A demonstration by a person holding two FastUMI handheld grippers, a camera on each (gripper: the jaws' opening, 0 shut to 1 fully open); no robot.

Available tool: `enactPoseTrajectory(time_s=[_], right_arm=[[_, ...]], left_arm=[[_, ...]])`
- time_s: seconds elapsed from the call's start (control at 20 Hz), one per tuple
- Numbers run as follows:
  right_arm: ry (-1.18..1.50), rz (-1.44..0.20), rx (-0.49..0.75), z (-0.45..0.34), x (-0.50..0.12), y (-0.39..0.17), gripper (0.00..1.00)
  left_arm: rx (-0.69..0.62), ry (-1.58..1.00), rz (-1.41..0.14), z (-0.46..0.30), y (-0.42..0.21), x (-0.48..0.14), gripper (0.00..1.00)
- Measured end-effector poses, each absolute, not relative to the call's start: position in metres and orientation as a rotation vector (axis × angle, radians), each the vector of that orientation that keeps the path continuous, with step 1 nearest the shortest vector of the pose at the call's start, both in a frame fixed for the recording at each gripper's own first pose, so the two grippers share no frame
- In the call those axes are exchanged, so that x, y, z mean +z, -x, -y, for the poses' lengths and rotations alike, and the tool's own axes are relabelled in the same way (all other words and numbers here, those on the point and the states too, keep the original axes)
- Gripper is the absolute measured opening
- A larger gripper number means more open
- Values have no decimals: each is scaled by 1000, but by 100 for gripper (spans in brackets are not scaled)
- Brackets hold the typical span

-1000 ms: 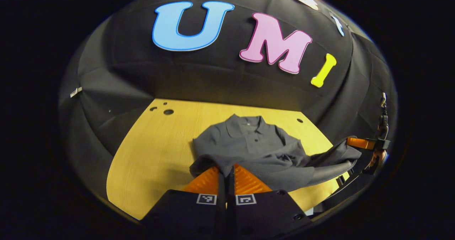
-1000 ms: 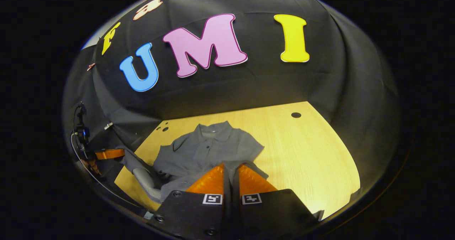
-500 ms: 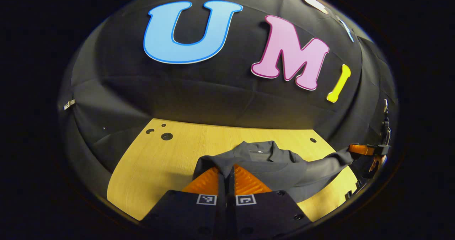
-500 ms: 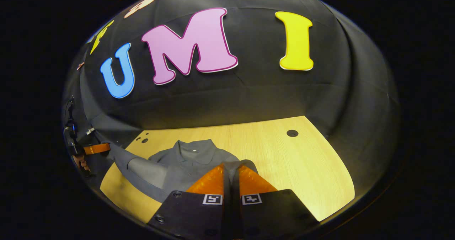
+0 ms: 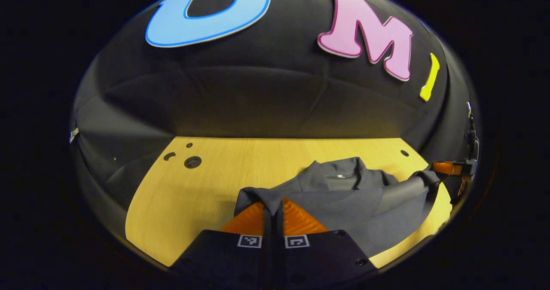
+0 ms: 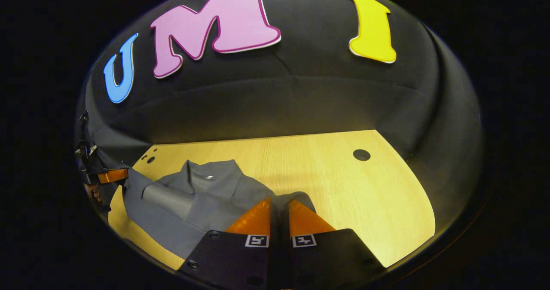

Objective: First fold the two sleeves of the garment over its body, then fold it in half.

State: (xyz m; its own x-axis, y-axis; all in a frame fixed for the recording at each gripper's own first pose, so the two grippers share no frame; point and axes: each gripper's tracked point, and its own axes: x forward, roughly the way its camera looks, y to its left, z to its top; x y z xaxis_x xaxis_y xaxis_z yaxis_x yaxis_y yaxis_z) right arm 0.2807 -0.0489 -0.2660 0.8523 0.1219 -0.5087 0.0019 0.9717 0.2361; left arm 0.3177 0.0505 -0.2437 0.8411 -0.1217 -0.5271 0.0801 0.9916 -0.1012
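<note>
Pale wood-grain table [image 5: 206, 187] bears soft grey garment [image 5: 343, 199], hem pinched by each hand-held gripper [image 5: 273, 206] [image 6: 279, 207].

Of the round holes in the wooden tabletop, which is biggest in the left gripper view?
The rightmost hole of the three clustered at the table's far left; its two neighbours are smaller.

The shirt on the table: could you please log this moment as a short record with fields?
item: grey collared shirt
surface: wooden table
left gripper: shut on the shirt's hem
right gripper: shut on the shirt's hem
shirt state: bottom edge lifted and carried toward the collar, which lies on the table
fold stage: half fold under way, not laid flat yet
backdrop: black cloth wall
</note>
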Motion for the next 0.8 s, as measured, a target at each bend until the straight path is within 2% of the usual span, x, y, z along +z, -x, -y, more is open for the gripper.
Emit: enactPoseTrajectory(time_s=[0.35, 0.65, 0.75, 0.8], right_arm=[[-208, -669, 53, 40, -328, -304, 5], [-216, -744, 54, 34, -355, -304, 5], [-222, -745, 44, 38, -355, -303, 11], [-242, -742, 52, 34, -352, -303, 21]], left_arm=[[-75, 67, -666, -52, -332, -299, 5], [-46, 81, -746, -52, -326, -330, 5], [-42, 87, -747, -52, -324, -332, 6], [-41, 98, -742, -52, -323, -329, 9]])
